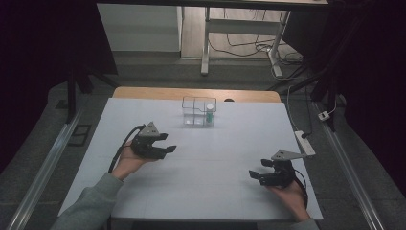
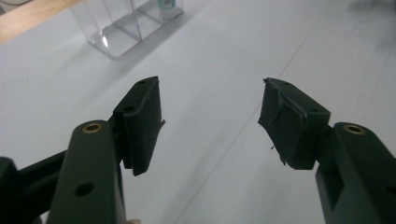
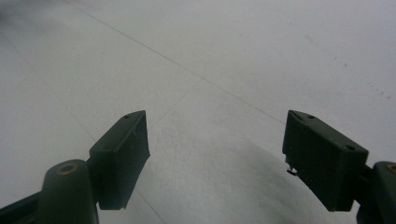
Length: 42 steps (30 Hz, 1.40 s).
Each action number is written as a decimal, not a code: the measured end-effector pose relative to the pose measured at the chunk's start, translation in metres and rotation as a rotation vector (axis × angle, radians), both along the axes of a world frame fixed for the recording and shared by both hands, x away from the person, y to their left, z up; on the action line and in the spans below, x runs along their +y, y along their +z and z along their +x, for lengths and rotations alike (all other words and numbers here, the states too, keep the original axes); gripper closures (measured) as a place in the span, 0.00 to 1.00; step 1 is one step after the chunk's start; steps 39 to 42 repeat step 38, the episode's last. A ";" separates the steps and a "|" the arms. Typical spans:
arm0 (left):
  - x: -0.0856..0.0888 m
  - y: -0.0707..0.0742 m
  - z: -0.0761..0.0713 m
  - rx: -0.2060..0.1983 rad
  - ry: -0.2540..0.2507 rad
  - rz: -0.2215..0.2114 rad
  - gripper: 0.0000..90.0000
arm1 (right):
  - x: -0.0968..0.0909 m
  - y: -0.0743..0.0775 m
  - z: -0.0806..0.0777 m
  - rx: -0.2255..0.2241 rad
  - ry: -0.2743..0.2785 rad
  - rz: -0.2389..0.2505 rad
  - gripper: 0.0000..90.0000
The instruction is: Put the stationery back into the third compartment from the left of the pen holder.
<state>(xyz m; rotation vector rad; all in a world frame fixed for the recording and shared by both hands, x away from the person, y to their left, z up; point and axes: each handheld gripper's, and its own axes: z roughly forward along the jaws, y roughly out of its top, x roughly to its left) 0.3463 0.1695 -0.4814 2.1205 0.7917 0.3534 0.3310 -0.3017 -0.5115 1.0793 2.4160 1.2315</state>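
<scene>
In the high view the left gripper (image 1: 166, 142), a black two-jaw tool with a grey three-cornered plate on top, sits at centre-left of the frame, held in a hand with a grey-green sleeve that enters from the bottom left. Its jaws stand well apart with nothing between them; the left gripper view shows the same gap, with bare table between the two black pads (image 2: 142, 122).

Right of it, in the upper middle of the high view, stands the clear plastic box with inner dividers (image 1: 194, 111), near the far edge of the white table (image 1: 206, 167). A small bottle with a white cap and a green band (image 1: 209, 114) stands upright in its right-hand compartment. In the left gripper view the box appears at the upper left, well beyond the jaw tips.

At the lower right of the high view the right gripper (image 1: 255, 174), also black and plate-topped, lies low by the table's near edge, jaws spread wide and empty, well apart from the box.

The step in hand looks like an approach by the left gripper toward the box and bottle, not yet a grasp. The next move probably calls for carrying the open jaws up and over the box wall, lining them either side of the bottle's cap, then closing without knocking the light container.
</scene>
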 end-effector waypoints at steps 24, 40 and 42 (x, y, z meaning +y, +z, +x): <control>0.049 -0.031 -0.066 0.052 0.111 -0.007 0.41 | 0.000 0.003 -0.003 -0.011 0.012 0.006 0.25; 0.053 -0.034 -0.071 0.058 0.119 -0.002 0.40 | 0.001 0.003 -0.003 -0.016 0.015 -0.001 0.25; 0.053 -0.034 -0.071 0.058 0.119 -0.002 0.40 | 0.001 0.003 -0.003 -0.016 0.015 -0.001 0.25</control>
